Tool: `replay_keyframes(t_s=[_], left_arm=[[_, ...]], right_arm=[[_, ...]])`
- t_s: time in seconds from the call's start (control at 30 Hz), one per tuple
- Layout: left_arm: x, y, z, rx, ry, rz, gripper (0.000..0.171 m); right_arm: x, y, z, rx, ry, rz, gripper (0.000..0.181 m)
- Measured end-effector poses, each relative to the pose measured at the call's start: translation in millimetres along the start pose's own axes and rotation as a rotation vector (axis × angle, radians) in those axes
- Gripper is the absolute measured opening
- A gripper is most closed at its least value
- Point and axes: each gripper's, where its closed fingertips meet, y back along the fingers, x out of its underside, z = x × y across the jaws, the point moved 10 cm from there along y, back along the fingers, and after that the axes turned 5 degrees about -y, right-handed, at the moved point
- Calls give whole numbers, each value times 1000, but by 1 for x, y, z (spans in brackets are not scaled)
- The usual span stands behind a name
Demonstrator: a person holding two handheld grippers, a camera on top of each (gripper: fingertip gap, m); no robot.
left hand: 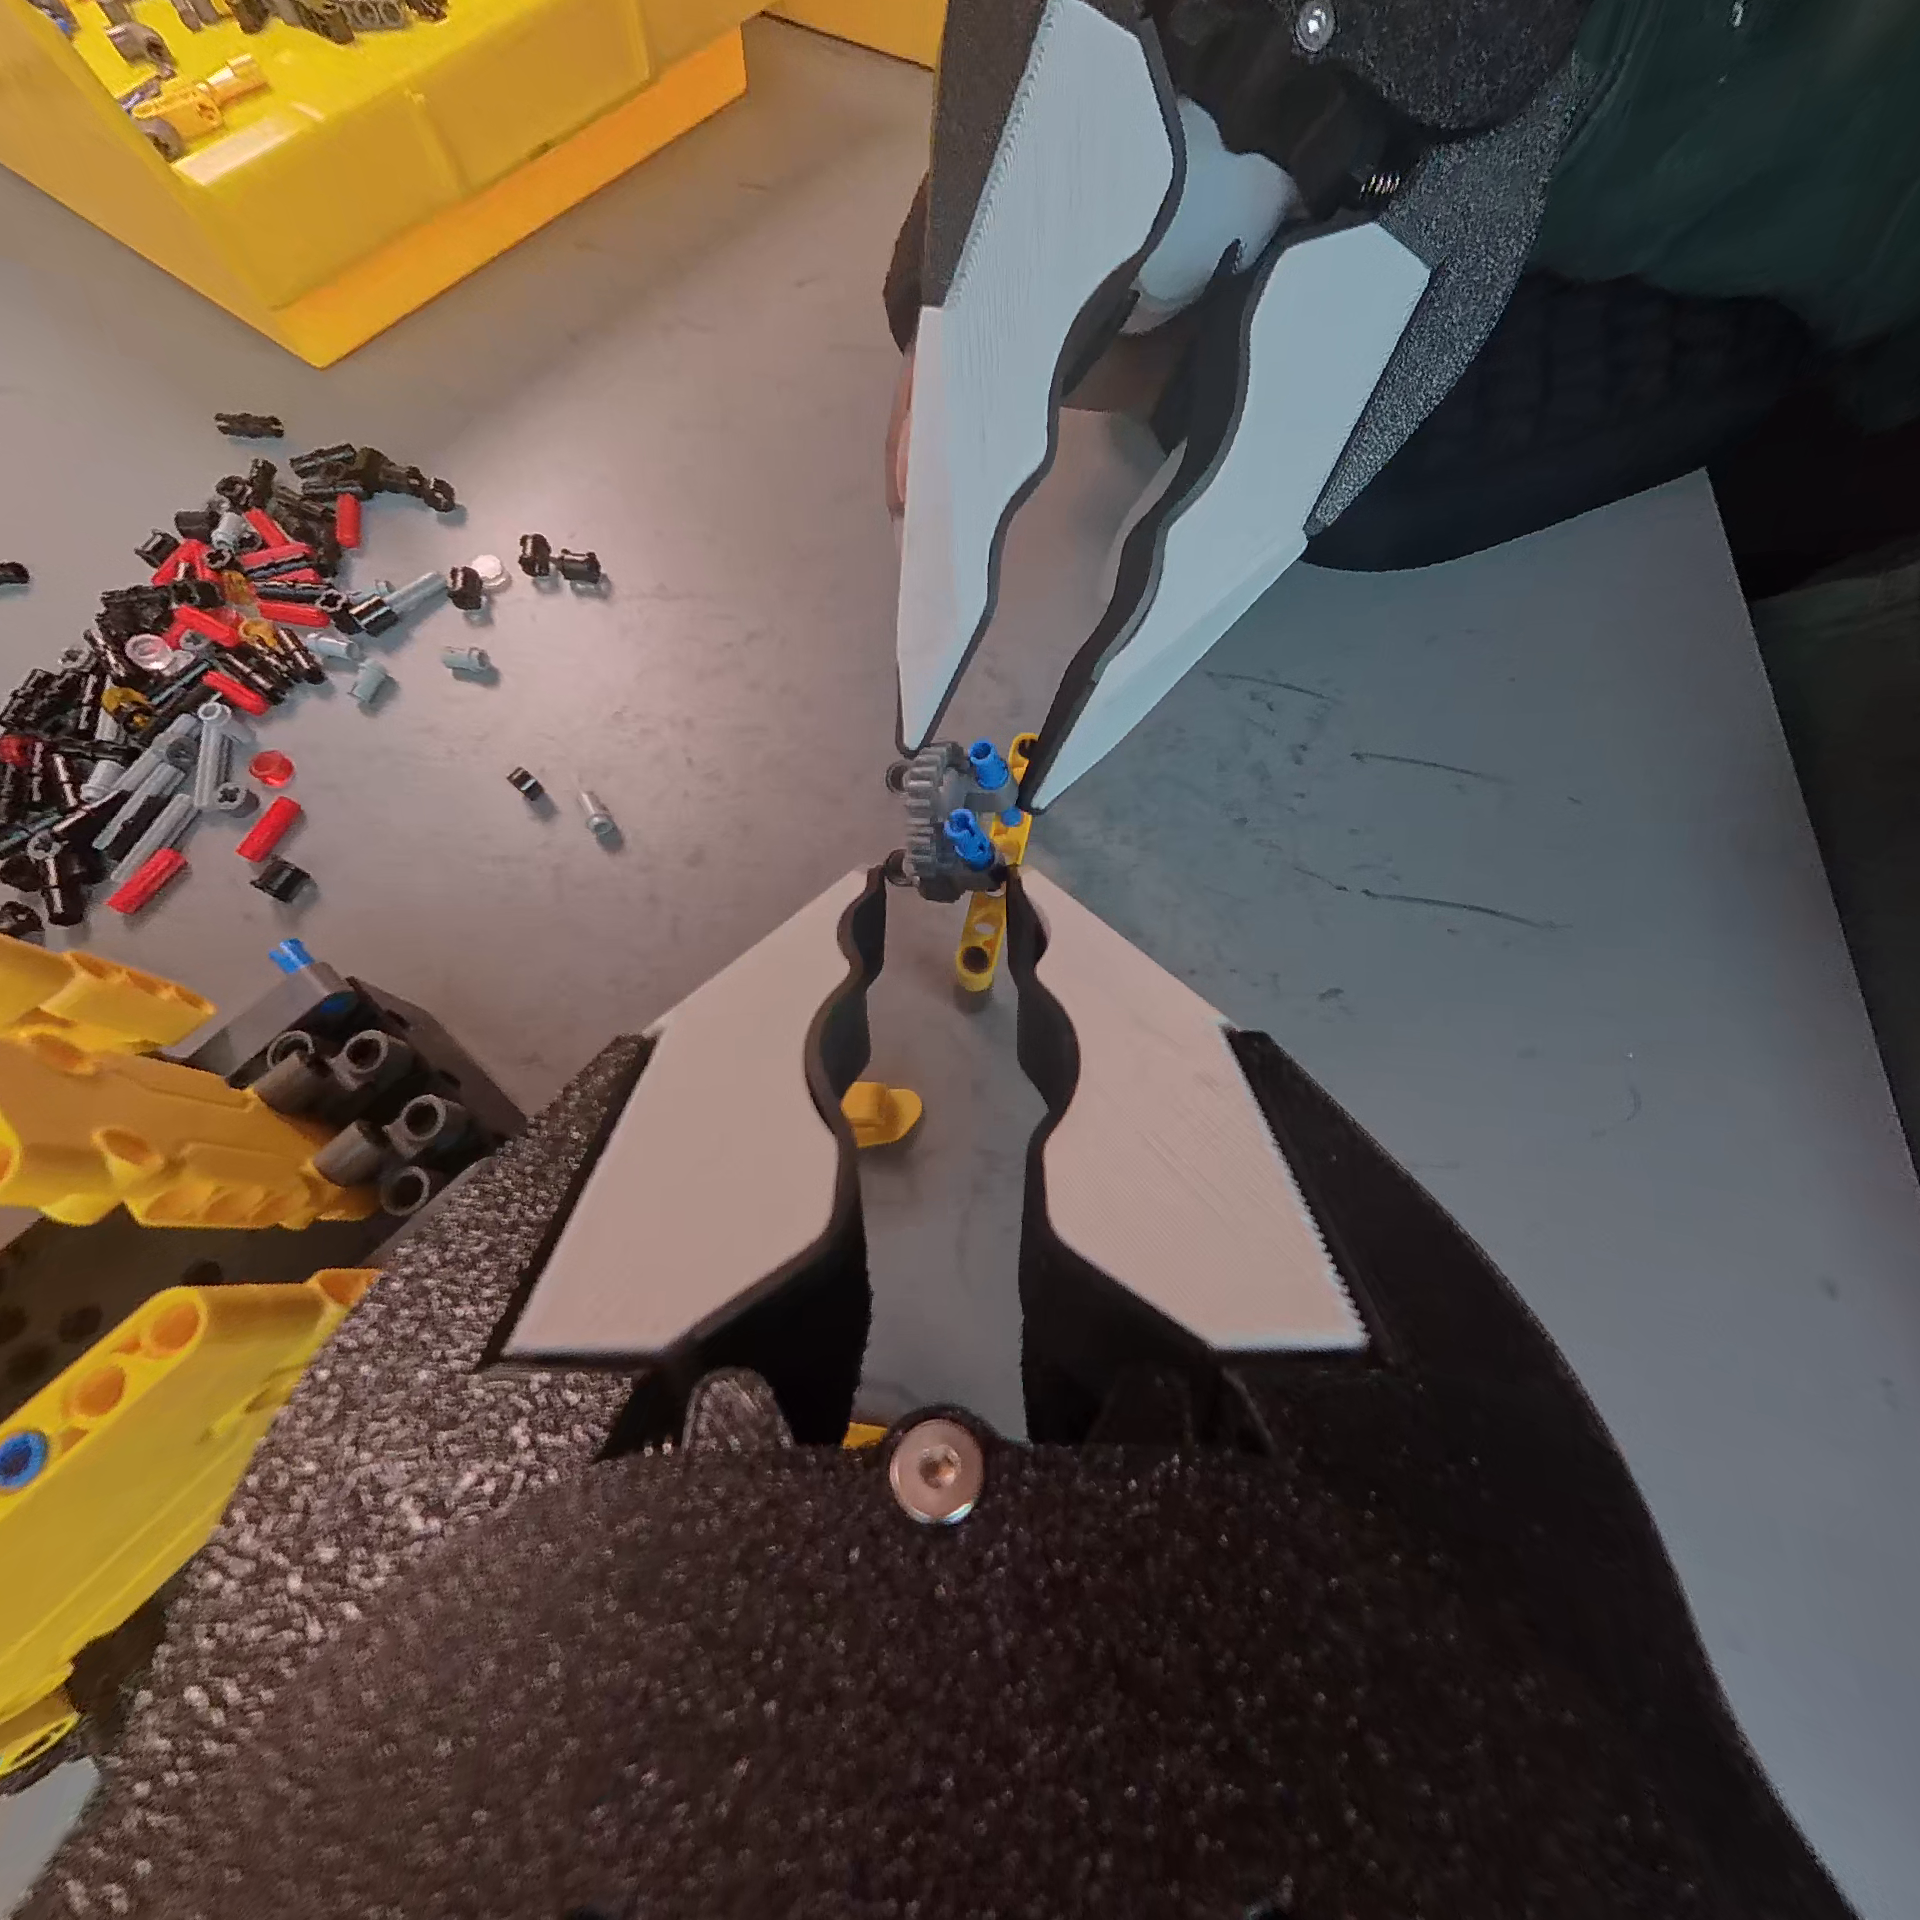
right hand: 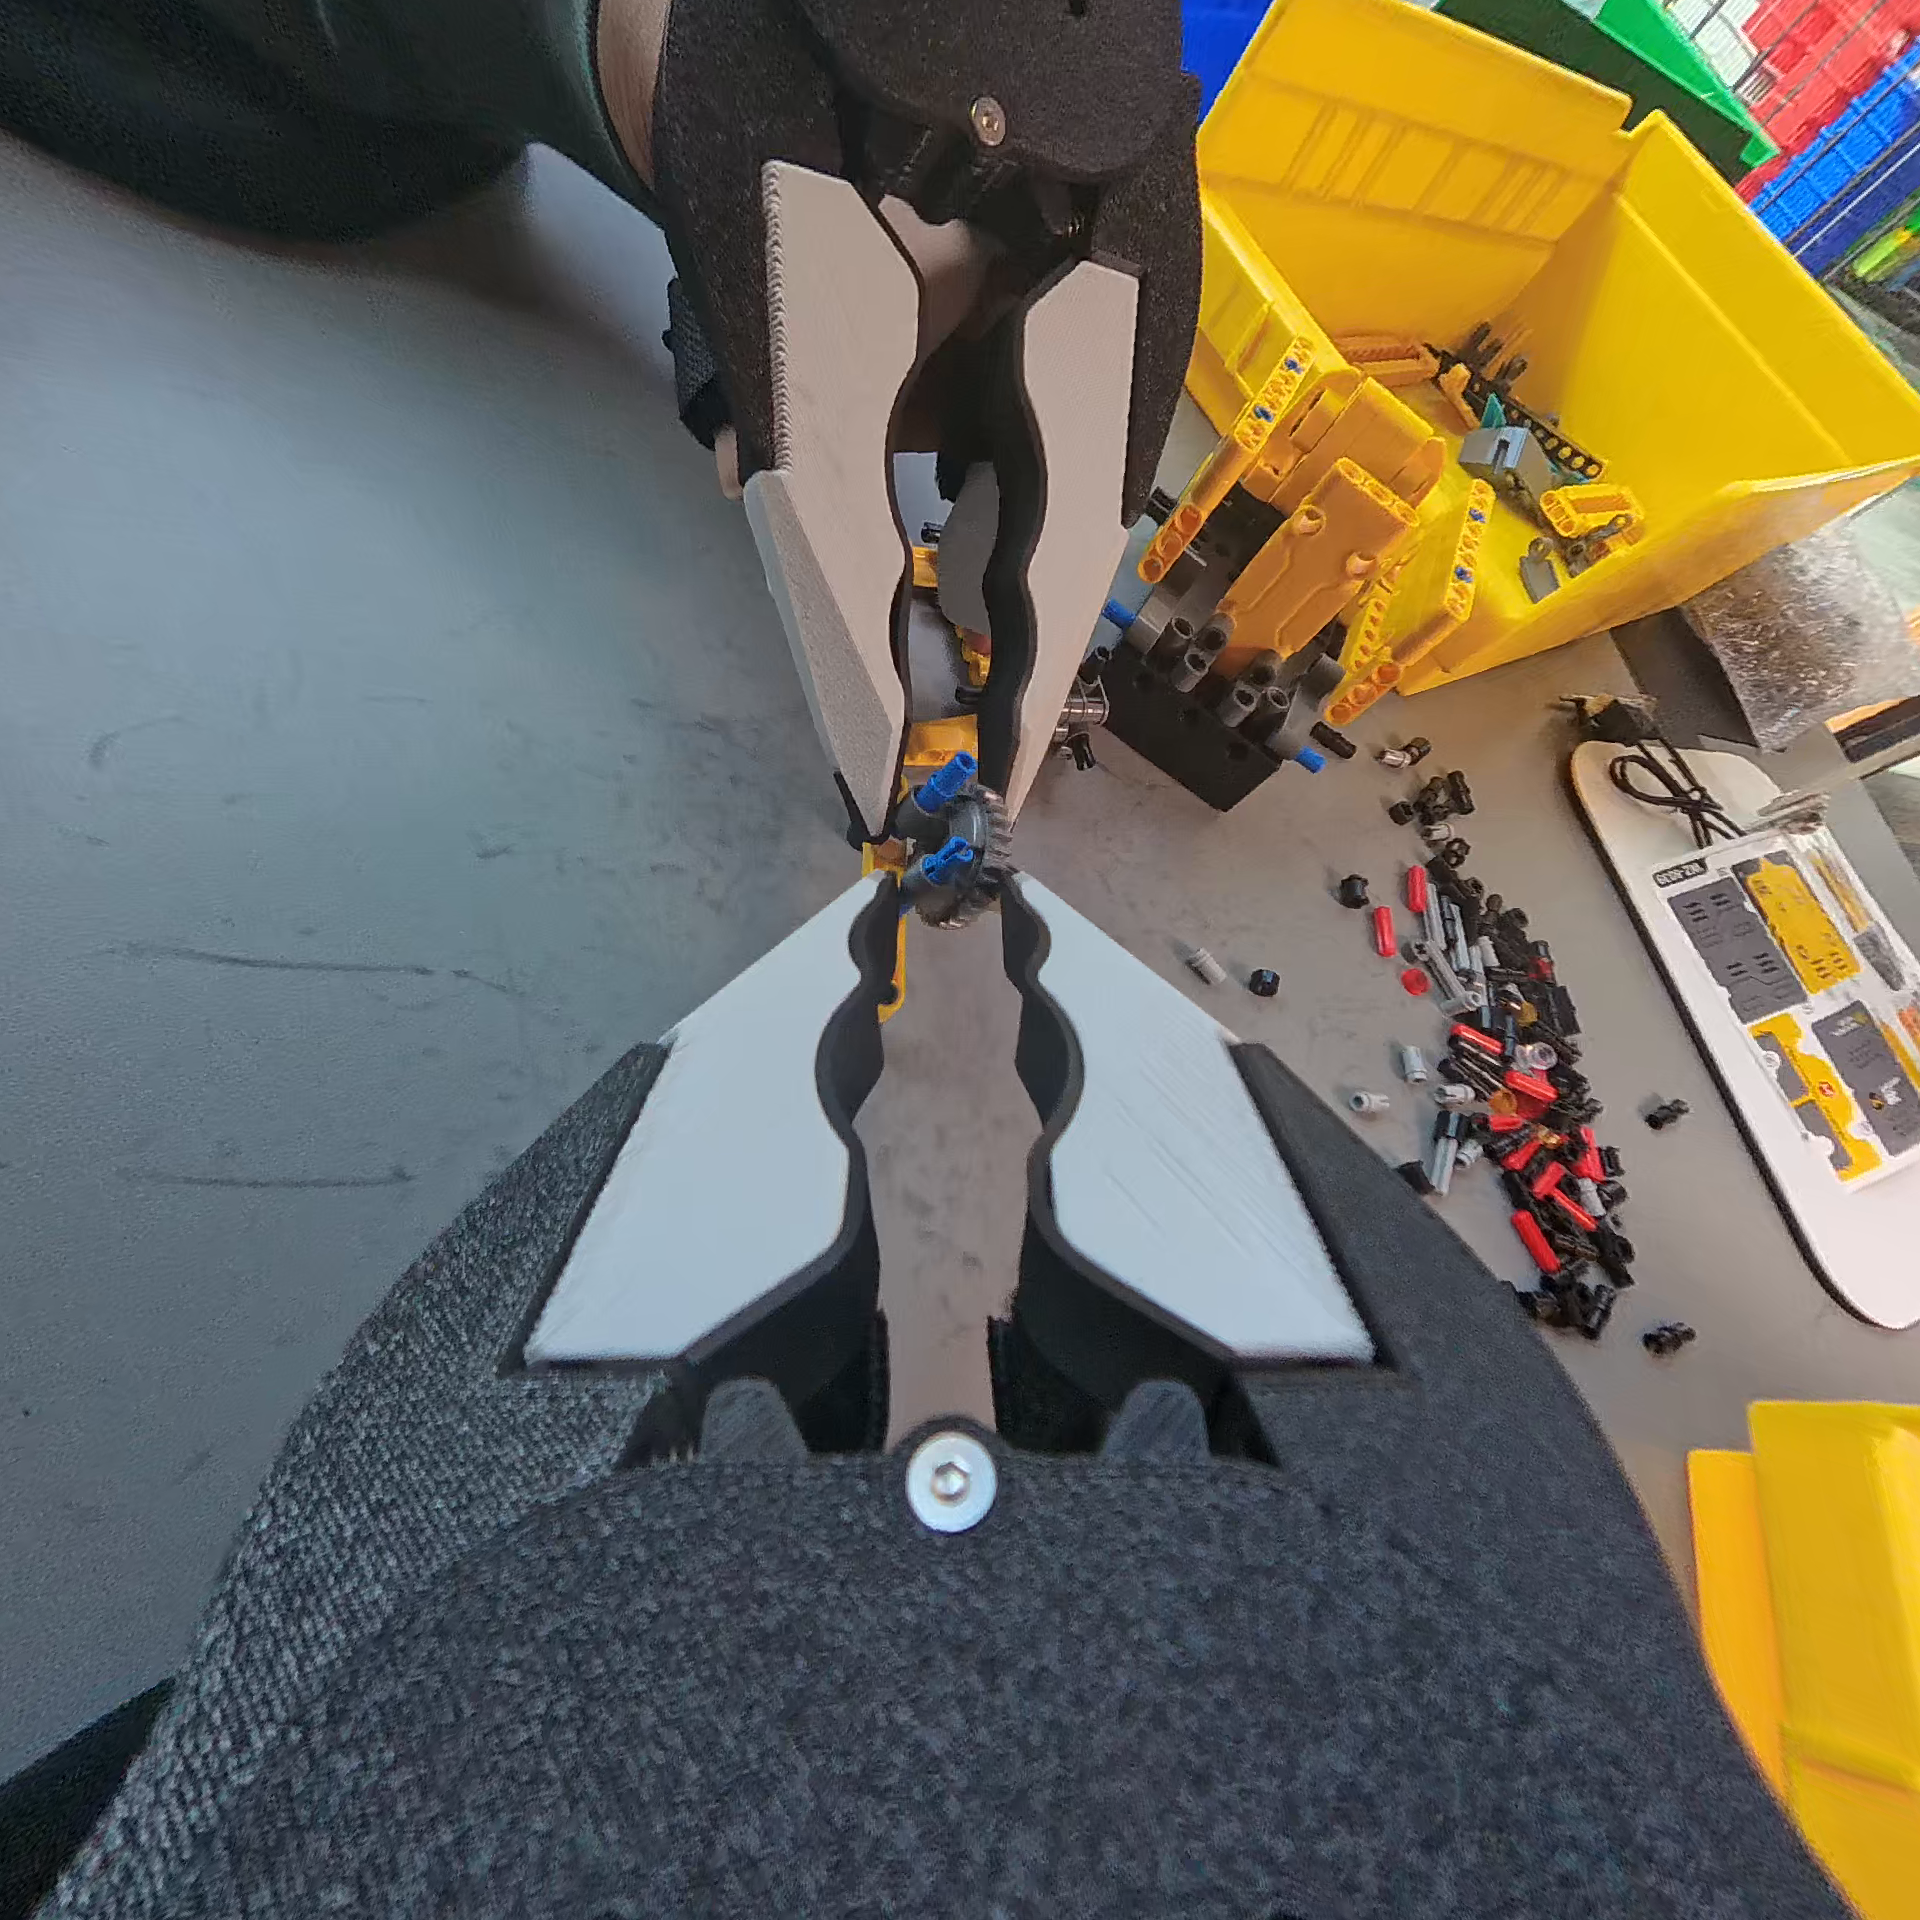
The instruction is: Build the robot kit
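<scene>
Item: small assembly (left hand: 961, 831) of grey gear, blue pins, yellow beam, held above counter (left hand: 1455, 935). Left tongs (left hand: 951, 868) and right tongs (right hand: 940, 894) both narrowed onto it. Loose parts pile (right hand: 1507, 1091) unsorted.

- The worktop (left hand: 1403, 935) is a grey, scuffed surface with dark streak marks; its edge runs along the right of the left wrist view.
- A loose heap of small building pieces (left hand: 177, 686), black, red and grey, lies spread on it, with a few strays just beside the heap.
- A partly built model (right hand: 1278, 613) of yellow beams on a black and grey base stands near the heap.
- A yellow bin (right hand: 1558, 343) holding more yellow and dark pieces sits behind the model.
- A white board (right hand: 1766, 1049) carrying a printed sheet and a black cord lies beyond the heap.
- A small yellow piece (left hand: 883, 1110) rests on the bare surface.
</scene>
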Motion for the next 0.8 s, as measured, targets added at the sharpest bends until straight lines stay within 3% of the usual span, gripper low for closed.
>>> replay_keyframes(t_s=[0.6,0.8], left_arm=[[-1,2,-1,-42,-58,2,16],[-3,3,-2,-60,-70,-9,16]], right_arm=[[3,3,-7,-44,-109,-3,21],[1,3,-12,-61,-192,-25,37]])
